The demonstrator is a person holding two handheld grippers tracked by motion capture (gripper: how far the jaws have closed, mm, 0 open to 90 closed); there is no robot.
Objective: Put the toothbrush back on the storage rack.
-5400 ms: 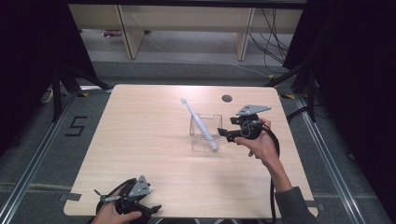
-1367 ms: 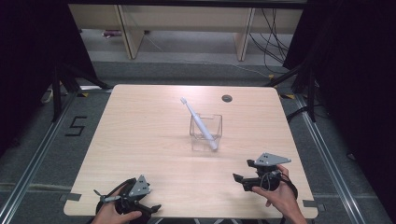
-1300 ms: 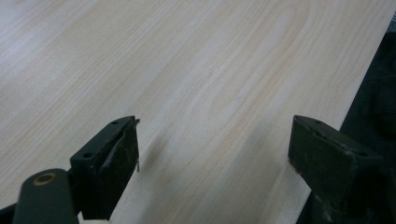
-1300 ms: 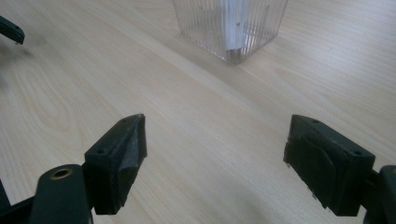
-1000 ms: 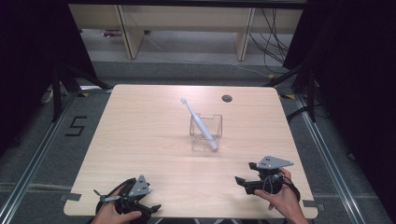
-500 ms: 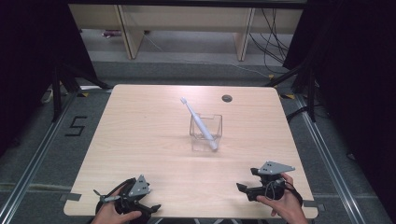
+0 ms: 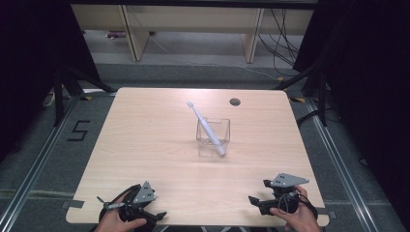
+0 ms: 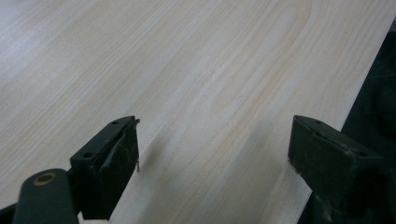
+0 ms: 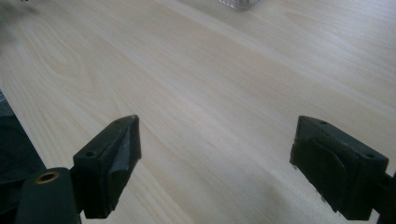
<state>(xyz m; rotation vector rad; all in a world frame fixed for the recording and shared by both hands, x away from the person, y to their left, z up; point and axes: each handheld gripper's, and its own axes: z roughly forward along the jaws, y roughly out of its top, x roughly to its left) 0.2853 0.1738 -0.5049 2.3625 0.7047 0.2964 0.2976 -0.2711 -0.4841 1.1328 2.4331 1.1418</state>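
Bench (image 7: 145, 145): light wood | toothbrush (image 7: 207, 128) leans in clear cup (image 7: 212, 137), placing looks done | left gripper (image 7: 126, 209), right gripper (image 7: 261, 205) at near edge, jaws released, nothing held | left: none apparent

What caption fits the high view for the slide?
White toothbrush leaning in clear cup mid-table; both tools, left and right, open at near edge.

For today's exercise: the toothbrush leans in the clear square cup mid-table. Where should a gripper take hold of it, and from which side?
Grip the toothbrush on the bare stretch of its handle above the clear cup's rim, probably coming from above and the far-left side. It leans that way, head up and out past the rim, while its thick lower end sits inside the walls, hard to reach. Set the jaws across the slim handle.
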